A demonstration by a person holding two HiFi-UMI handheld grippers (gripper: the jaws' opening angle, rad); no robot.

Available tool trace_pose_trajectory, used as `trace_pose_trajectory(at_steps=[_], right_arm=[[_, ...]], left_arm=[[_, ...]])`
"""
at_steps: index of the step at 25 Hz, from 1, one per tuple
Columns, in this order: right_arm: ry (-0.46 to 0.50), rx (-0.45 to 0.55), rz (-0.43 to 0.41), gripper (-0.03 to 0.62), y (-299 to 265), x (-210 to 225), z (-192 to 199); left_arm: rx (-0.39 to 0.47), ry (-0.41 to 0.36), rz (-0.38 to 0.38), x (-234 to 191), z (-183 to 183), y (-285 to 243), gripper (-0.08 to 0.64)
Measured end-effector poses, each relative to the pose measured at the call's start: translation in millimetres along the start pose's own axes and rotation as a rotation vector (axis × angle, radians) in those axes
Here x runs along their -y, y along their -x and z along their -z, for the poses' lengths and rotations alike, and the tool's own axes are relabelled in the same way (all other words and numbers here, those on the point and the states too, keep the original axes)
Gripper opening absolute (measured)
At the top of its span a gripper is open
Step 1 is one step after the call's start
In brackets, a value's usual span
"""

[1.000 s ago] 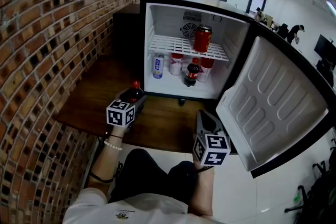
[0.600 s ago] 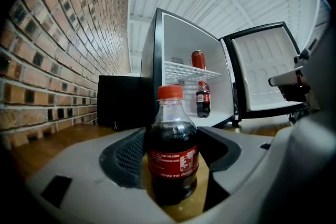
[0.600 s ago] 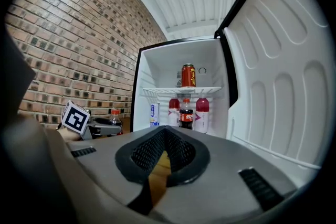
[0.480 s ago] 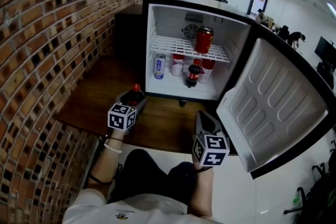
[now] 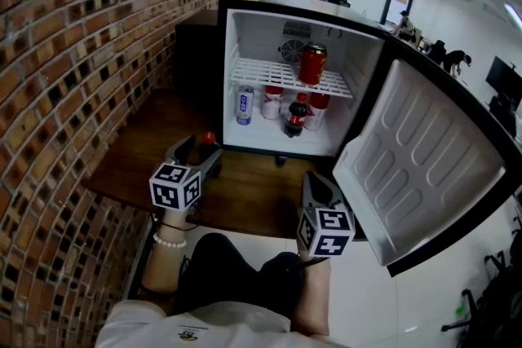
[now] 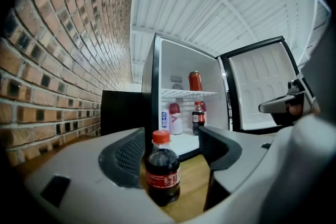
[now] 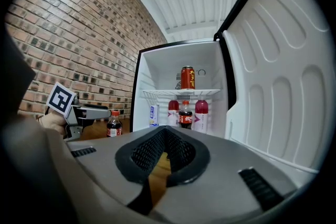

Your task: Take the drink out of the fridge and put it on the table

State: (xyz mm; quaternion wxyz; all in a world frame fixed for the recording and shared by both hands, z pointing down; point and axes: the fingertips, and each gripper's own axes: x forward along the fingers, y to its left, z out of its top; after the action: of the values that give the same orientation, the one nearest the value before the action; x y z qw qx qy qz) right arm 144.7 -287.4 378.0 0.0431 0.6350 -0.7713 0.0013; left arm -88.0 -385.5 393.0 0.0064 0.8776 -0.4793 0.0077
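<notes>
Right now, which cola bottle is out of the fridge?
The cola bottle on the table, between the left gripper's opening jaws; the other bottle stands inside the fridge.

The left claw (image 5: pixel 194 151), its jaws opening either side of the cola bottle (image 5: pixel 209 138), is hiding most of it (only the red cap is showing); labels on the fridge drinks (image 5: pixel 296 114) are showing too small to read.

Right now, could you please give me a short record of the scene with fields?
Cola bottle: upright on the wooden table
Left tool: jaws opening around the bottle, pads off it
Right tool: shut, empty
Fridge: door open, red can on upper shelf, other drinks below
</notes>
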Motion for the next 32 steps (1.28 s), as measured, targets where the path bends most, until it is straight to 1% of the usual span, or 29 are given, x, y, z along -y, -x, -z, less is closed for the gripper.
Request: trace_pose_trajectory(at_steps=[3,4,6,7,8,10,11,13,14,17,19,23,27,32], right_arm=[[0.0,-0.006,-0.004,0.012,-0.1,-1.5,0.2],[0.001,-0.006,-0.004,0.012,0.1,-1.7,0.3],[0.003,-0.006,-0.003,0.012,0.3,-1.3,0.1],[0.004,-0.006,-0.001,0.012,0.4,-0.8,-0.3],[0.004,-0.006,0.001,0.012,0.6,-0.3,-0.8],[0.006,-0.007,0.005,0.012,1.3,0.4,-1.7],[0.008,-0.005,0.006,0.012,1.4,0.3,-2.4],[0.008,0.002,0.003,0.012,1.1,-1.0,-4.2],[0.006,0.006,0.001,0.012,0.7,-1.8,-4.7],[0.003,0.008,-0.005,0.012,0.1,-4.3,-4.4],[0.007,0.005,-0.003,0.012,-0.2,-4.7,-4.4],[0.01,0.009,-0.003,0.012,0.0,-4.4,-5.7],[0.014,0.001,-0.007,0.012,-1.1,-5.7,-5.6],[0.014,-0.003,-0.012,0.012,-2.3,-8.0,-5.2]], left_arm=[[0.036,0.019,0.05,17.8,-19.4,6.4,0.29],[0.05,0.021,0.061,22.9,-25.0,8.3,0.247],[0.072,0.007,0.072,31.8,-34.0,10.6,0.198],[0.078,-0.002,0.079,36.7,-36.8,10.4,0.162],[0.08,-0.008,0.092,42.0,-38.7,9.4,0.116],[0.079,-0.012,0.12,53.1,-40.0,6.3,0.098],[0.077,-0.013,0.13,58.3,-39.5,4.4,0.058],[0.069,-0.007,0.152,69.1,-36.6,0.1,0.033],[0.065,0.0,0.167,75.2,-34.9,-2.1,0.002],[0.055,0.016,0.211,95.1,-29.9,-8.8,0.002],[0.05,0.018,0.225,105.4,-27.6,-13.2,0.002],[0.039,0.016,0.224,119.7,-22.8,-20.6,0.002],[0.021,0.049,0.24,131.7,-13.7,-24.4,0.002],[0.016,0.019,0.22,135.3,-14.4,-26.9,0.002]])
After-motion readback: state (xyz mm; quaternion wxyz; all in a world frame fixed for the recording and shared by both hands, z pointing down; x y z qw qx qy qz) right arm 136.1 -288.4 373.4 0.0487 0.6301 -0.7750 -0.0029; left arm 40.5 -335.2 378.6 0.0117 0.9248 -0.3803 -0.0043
